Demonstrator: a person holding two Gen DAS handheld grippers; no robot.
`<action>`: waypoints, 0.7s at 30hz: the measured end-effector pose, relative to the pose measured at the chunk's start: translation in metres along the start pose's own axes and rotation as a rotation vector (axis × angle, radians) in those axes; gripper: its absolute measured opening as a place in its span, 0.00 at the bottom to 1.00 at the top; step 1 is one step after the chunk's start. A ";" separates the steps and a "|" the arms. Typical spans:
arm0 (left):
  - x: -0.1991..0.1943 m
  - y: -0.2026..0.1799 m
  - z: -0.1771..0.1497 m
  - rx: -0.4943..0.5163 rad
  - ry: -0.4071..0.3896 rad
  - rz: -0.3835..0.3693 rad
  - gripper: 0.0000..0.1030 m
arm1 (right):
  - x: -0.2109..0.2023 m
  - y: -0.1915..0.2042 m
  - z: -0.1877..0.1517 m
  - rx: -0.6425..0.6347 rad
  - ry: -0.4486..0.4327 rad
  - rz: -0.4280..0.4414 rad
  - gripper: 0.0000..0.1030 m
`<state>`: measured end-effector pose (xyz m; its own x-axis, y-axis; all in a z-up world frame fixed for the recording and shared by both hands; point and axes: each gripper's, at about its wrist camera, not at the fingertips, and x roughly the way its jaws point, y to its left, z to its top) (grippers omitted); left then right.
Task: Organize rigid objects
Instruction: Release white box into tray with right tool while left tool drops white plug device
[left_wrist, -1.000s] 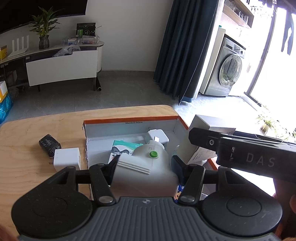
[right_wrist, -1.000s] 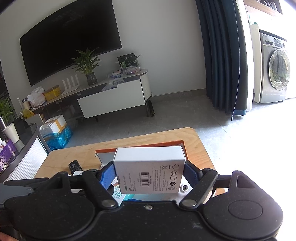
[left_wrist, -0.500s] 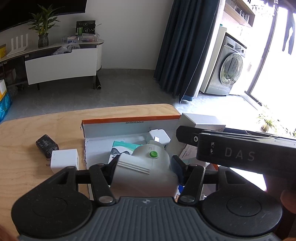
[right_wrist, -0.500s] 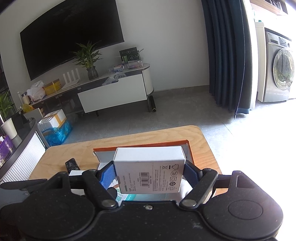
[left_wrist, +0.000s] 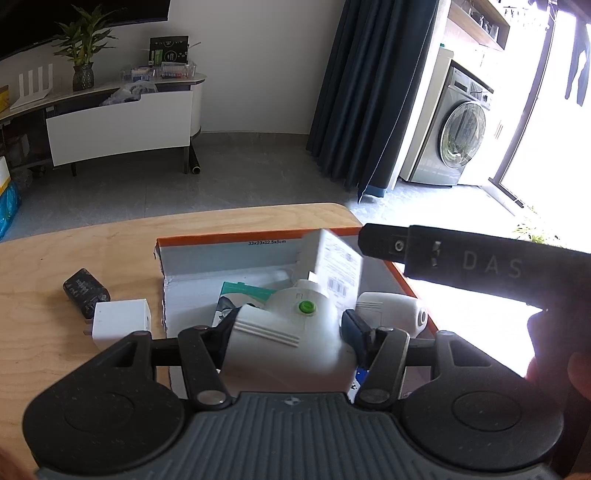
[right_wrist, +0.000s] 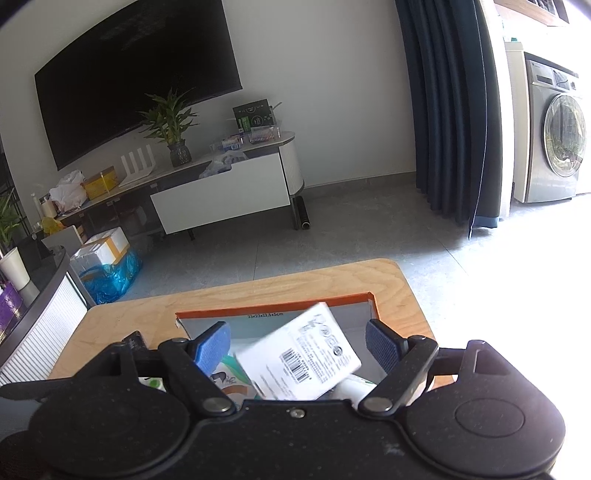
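Observation:
My left gripper (left_wrist: 290, 325) is shut on a white plastic device (left_wrist: 284, 332) with a green button, held over the near side of an open cardboard box (left_wrist: 229, 254) with an orange rim. My right gripper (right_wrist: 297, 339) hovers over the same cardboard box (right_wrist: 273, 308), its jaws opening. A white barcode carton (right_wrist: 299, 358) lies tilted and blurred between the blue pads, touching neither. In the left wrist view the carton (left_wrist: 332, 258) tips down inside the far right corner, beside the right gripper's black housing (left_wrist: 480, 262).
On the wooden table (left_wrist: 74, 251), left of the box, lie a black adapter (left_wrist: 85, 291) and a white charger cube (left_wrist: 122, 321). Inside the box are a teal-and-white packet (left_wrist: 243, 295) and a white cylindrical gadget (left_wrist: 391, 314). The table's edge runs just right of the box.
The right jaws have spread and let go of the white carton, which has tipped over and dropped toward the box. The left gripper and its white device have not moved.

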<state>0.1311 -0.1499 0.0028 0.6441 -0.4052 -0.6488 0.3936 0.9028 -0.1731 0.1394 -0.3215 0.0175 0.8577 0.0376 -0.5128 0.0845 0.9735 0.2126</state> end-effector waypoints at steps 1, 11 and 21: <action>0.001 0.000 0.000 -0.001 0.001 0.000 0.57 | -0.002 -0.002 0.000 0.004 -0.006 0.001 0.93; 0.010 -0.012 0.003 0.009 0.008 -0.042 0.57 | -0.030 -0.014 0.003 0.018 -0.072 -0.017 0.93; 0.014 -0.026 0.011 0.031 -0.018 -0.052 0.75 | -0.056 -0.025 0.003 0.043 -0.113 -0.042 0.93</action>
<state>0.1367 -0.1806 0.0066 0.6339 -0.4541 -0.6260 0.4464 0.8759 -0.1833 0.0906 -0.3485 0.0435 0.9043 -0.0307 -0.4258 0.1408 0.9630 0.2296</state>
